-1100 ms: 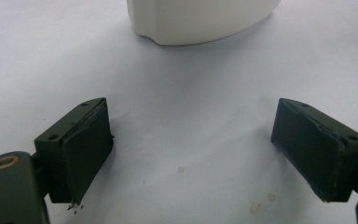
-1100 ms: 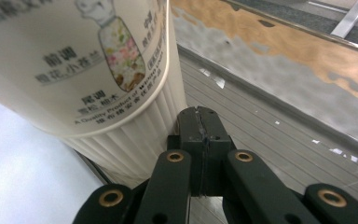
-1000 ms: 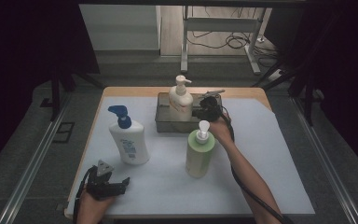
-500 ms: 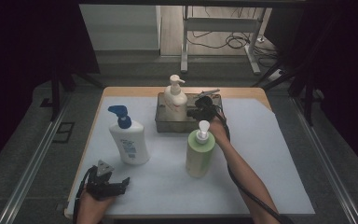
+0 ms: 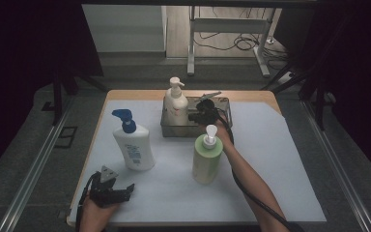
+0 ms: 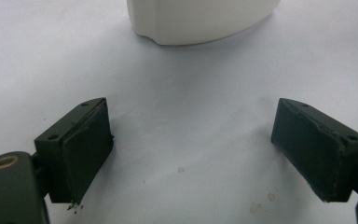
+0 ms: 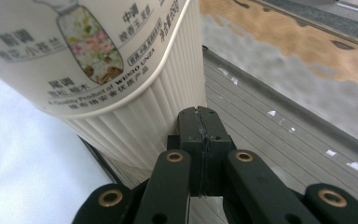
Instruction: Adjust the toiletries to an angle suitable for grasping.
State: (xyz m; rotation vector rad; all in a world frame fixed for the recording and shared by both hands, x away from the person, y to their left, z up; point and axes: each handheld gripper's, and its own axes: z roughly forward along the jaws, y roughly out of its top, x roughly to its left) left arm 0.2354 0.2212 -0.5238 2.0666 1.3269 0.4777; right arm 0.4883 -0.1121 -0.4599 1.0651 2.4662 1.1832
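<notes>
Two claws over white sheet (image 5: 270, 159): left claw (image 6: 191, 149) apart, right claw (image 7: 200, 126) together.

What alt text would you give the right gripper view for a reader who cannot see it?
The right gripper, its two black jaws shut together with nothing between them, rests against the ribbed lower side of a cream pump bottle with a floral label. The bottle stands in a grey metal tray, with the white table cover to the left.

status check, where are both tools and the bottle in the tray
Right tool shut, empty, beside cream pump bottle in grey metal tray. Left tool open, empty, on white sheet. Green pump bottle near right forearm.
</notes>
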